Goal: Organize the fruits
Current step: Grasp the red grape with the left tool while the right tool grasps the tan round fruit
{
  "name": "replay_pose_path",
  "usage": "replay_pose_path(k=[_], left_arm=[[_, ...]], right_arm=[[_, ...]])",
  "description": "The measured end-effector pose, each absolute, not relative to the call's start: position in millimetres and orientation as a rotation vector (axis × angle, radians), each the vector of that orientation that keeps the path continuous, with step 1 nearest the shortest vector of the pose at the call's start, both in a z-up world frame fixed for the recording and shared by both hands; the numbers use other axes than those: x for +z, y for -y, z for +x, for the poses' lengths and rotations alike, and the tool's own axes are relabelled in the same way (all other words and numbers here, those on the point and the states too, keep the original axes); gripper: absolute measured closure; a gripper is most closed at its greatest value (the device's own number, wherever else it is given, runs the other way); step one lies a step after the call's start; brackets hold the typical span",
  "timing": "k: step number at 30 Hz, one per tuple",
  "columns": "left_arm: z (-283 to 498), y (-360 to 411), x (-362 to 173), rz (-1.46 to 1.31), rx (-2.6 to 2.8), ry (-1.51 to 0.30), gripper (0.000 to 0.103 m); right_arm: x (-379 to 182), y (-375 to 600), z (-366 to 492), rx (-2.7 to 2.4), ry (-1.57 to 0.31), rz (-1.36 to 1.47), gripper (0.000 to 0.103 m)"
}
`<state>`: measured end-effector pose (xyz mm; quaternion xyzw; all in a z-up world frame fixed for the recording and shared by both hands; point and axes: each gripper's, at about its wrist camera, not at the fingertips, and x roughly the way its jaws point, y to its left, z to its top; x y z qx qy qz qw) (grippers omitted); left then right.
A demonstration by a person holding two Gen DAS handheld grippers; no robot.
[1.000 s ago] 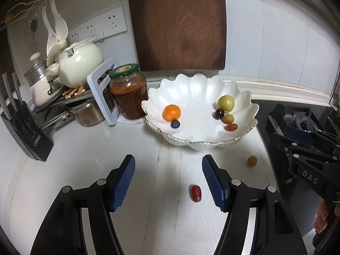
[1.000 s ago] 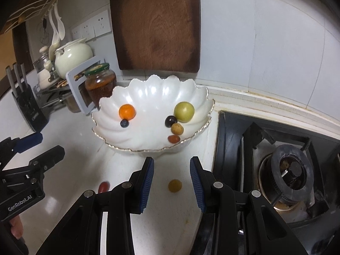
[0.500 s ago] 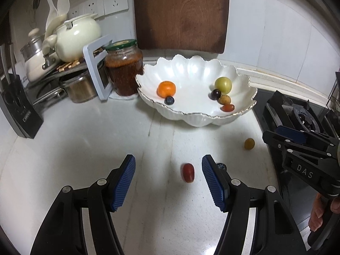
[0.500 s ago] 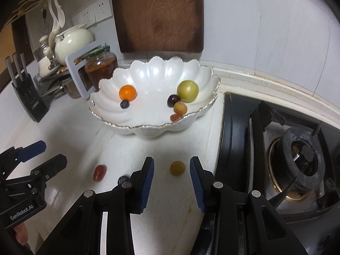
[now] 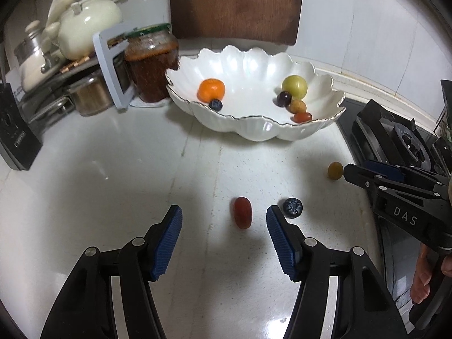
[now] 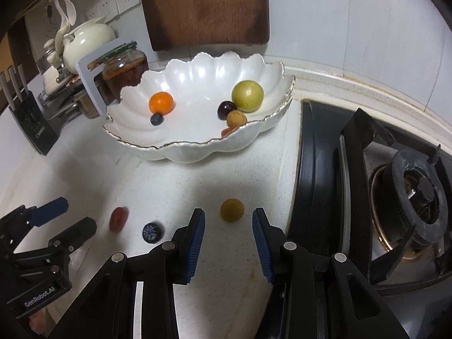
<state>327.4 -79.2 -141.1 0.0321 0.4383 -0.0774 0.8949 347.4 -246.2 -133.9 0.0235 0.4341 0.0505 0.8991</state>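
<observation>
Movement: both grippers sit lower over the counter (image 5: 118, 169) than a second ago, and the loose fruit looms larger in both views.
Left gripper (image 5: 223, 220): jaws closing but still apart, touching nothing; the red grape (image 5: 242, 212) lies on the counter between the pads, nearer the right one.
Blueberry (image 5: 293, 208): on the counter just outside the left gripper's right pad, at 3 o'clock from the grape.
Right gripper (image 6: 228, 226): jaws parted and empty; the tan fruit (image 6: 232, 209) rests on the counter just ahead of the tips, between them.
Bowl (image 6: 197, 147): white, scalloped, at 12 o'clock from both grippers; it holds an orange (image 6: 161, 102), a green fruit (image 6: 247, 95) and several small fruits.
Stove (image 6: 395, 186): at 3 o'clock from the tan fruit.
Jar (image 5: 151, 62): at 9 o'clock from the bowl.
</observation>
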Motion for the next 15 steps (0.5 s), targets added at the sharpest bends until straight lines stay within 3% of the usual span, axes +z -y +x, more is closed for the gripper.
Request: replay_pose_path(k=[15], left_arm=[[346.2, 90.7, -165.1, 0.087, -0.173, -0.980, 0.054]], right_arm=[[-154.1, 248.5, 368.2, 0.108, -0.958, 0.069, 0.067]])
